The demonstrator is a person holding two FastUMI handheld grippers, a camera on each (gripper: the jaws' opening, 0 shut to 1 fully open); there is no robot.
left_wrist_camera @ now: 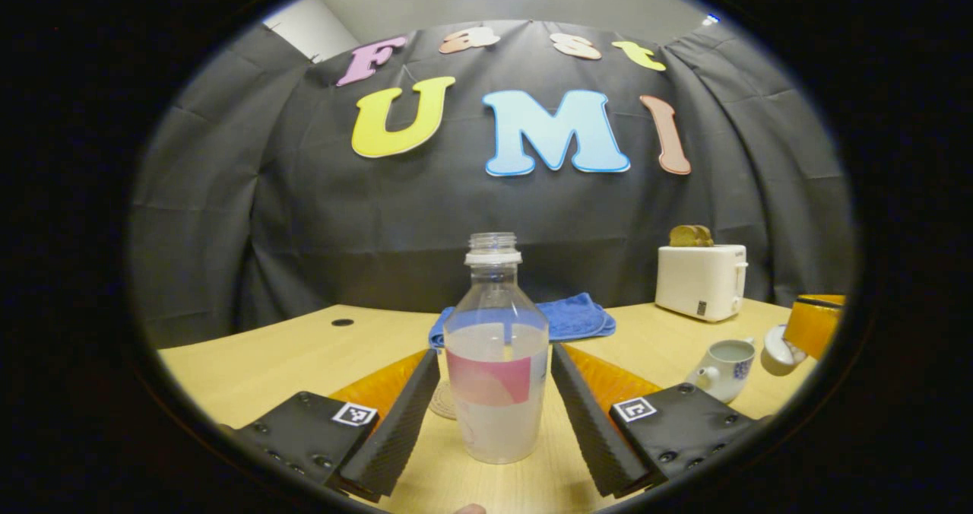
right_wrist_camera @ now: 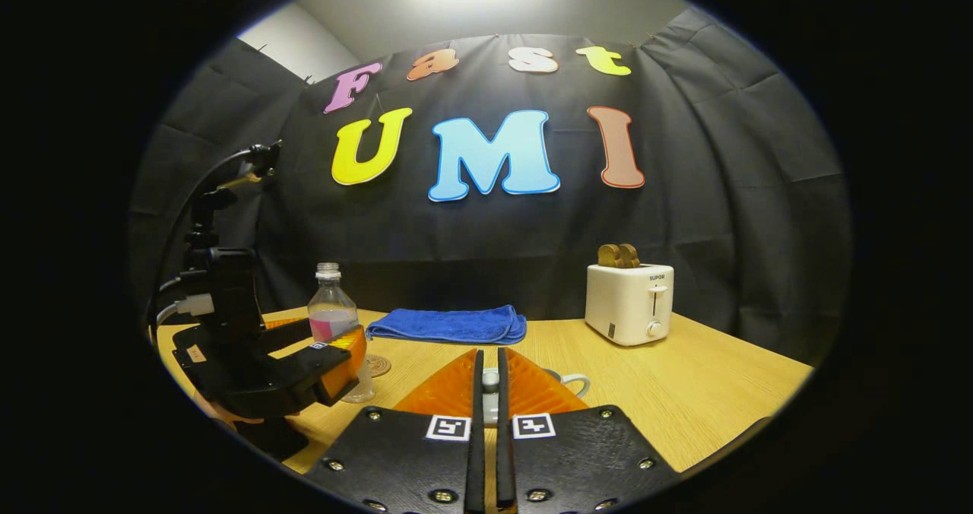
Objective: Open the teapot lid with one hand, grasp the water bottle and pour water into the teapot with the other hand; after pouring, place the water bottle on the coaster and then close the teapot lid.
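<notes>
A clear uncapped water bottle (left_wrist_camera: 496, 377), part full, stands on the table between the fingers of my left gripper (left_wrist_camera: 496, 350). That gripper is open, with a narrow gap on each side. A round coaster (left_wrist_camera: 442, 404) lies just behind the bottle to the left. At the right stands the white teapot (left_wrist_camera: 722, 369), uncovered, and its lid (left_wrist_camera: 779, 347) hangs beside it in my right gripper (left_wrist_camera: 813, 322). In the right gripper view, my right gripper (right_wrist_camera: 490, 369) is shut on the lid's knob (right_wrist_camera: 490, 381), with the teapot's handle (right_wrist_camera: 578, 382) behind it. The left gripper (right_wrist_camera: 304, 362) and the bottle (right_wrist_camera: 331, 309) are at the left.
A folded blue cloth (left_wrist_camera: 570, 318) lies at the back of the wooden table (left_wrist_camera: 266, 362). A white toaster (left_wrist_camera: 701, 280) with bread in it stands at the back right. A small dark hole (left_wrist_camera: 342, 322) is in the tabletop at the far left.
</notes>
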